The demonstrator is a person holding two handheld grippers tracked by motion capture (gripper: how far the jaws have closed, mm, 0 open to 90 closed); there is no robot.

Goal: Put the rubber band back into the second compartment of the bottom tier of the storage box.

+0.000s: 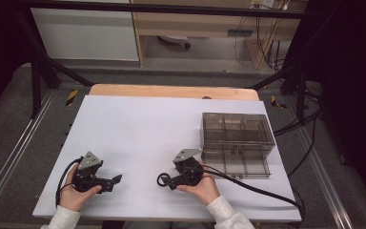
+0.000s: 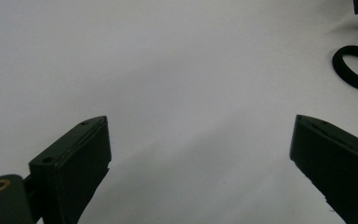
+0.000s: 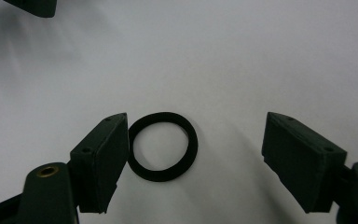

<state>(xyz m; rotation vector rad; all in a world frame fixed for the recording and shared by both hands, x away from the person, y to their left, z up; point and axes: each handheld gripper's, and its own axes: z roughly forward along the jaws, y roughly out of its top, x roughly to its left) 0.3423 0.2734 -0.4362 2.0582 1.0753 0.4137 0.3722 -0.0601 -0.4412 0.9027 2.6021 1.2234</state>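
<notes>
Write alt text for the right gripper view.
A black ring lies flat on the white table between the open jaws of the right gripper, close against one jaw and well clear of the other. A tip of the left gripper pokes in at the top corner.

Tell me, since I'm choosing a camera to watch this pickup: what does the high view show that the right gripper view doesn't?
High view alone: the clear compartment box, both hands, and the left hand-held gripper whole. Right gripper view alone: the right hand-held gripper open, its jaws either side of the black ring, one jaw at the rim. Both: the ring and the white table.
</notes>
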